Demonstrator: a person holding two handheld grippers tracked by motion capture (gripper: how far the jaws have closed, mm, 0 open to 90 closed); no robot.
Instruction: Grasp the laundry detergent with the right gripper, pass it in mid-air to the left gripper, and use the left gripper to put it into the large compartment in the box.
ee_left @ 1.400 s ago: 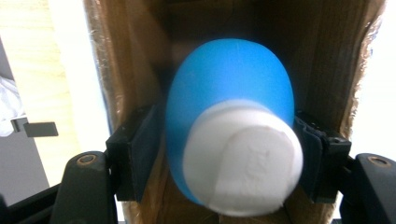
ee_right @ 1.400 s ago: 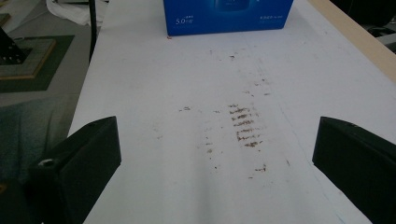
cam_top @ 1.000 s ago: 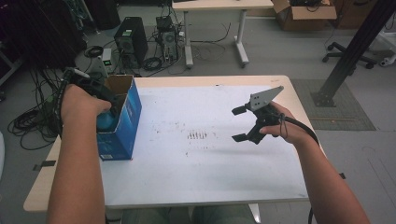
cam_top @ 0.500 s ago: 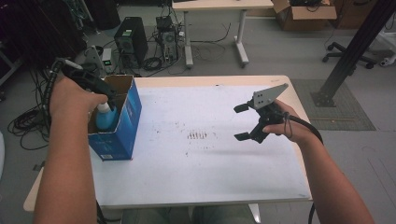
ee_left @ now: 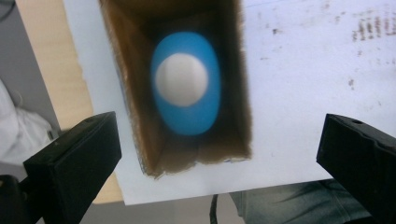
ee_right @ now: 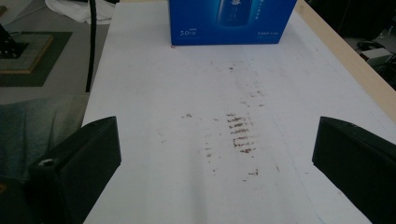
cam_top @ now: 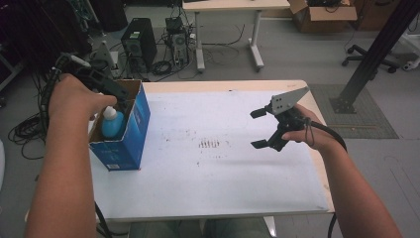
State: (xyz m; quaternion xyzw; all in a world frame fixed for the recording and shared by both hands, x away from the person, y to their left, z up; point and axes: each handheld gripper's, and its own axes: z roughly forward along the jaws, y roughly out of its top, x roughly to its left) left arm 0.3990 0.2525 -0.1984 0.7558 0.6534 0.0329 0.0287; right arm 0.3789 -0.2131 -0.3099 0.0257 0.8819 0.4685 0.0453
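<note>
**Bottle stands in the box, both tongs released**

The high view shows one blue box [cam_top: 124, 134] at the left edge of the worktop [cam_top: 223, 188], with one blue, white-capped bottle [cam_top: 112, 123] upright inside it. The left tongs [cam_top: 116, 94] hang above the box's open top; their jaws have just been opening and nothing is between them. The left gripper view looks straight down into the box and shows the bottle's round white cap [ee_left: 181, 79], which the high view shows from the side. The right tongs [cam_top: 262, 129] hover over the worktop's right half, jaws wide apart and empty. The right gripper view shows the box's printed blue side and one patch of brown smudges [ee_right: 238, 133].
</note>
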